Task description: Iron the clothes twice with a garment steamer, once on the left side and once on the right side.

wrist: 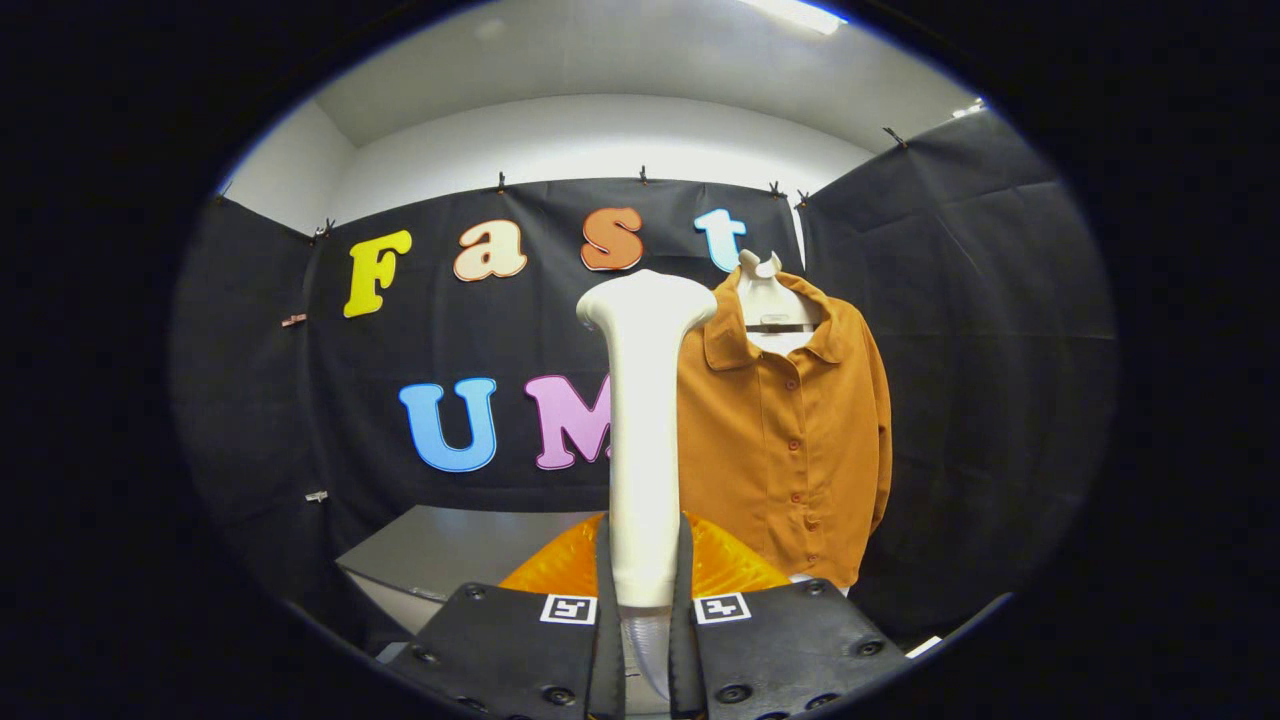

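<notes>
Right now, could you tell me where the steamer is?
The steamer stands upright between the gripper fingers, which clamp its handle, just in front of the shirt.

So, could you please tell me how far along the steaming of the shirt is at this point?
Done: the gripper is shut on the white garment steamer, which stands upright between its fingers. In hand: the steamer head sits beside the orange shirt hanging beyond on its form; whether it touches the cloth I cannot tell. Left: by the look of it, both passes, left side and right side, since nothing visible shows either as done.
</notes>
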Demonstrator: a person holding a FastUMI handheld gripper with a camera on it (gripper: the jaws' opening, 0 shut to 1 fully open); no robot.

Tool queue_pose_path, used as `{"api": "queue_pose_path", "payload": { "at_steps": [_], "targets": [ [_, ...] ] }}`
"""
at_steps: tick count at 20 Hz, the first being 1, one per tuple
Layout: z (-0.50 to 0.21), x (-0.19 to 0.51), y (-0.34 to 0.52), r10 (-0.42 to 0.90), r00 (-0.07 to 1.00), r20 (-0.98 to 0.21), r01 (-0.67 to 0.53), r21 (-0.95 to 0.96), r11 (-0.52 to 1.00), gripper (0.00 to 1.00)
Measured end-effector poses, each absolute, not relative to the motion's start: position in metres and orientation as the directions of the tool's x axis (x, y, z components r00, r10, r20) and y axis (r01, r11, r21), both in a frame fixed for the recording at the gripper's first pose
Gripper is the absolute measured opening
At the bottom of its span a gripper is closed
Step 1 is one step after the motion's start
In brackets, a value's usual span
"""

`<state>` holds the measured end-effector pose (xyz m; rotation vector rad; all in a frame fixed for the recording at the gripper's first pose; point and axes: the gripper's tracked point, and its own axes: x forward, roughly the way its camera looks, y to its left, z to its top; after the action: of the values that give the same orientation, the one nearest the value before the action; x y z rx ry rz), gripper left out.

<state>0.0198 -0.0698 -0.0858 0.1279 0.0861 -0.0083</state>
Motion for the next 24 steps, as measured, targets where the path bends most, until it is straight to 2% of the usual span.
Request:
{"api": "queue_pose_path", "payload": {
  "at_steps": [9, 24],
  "targets": [
    [-0.051, 0.008, -0.030, 0.037, 0.999, -0.029, -0.034, 0.102, 0.994, 0.20],
    [-0.052, 0.012, -0.022, 0.076, 0.997, -0.027, -0.073, 0.094, 0.993, 0.20]
  ]
}}
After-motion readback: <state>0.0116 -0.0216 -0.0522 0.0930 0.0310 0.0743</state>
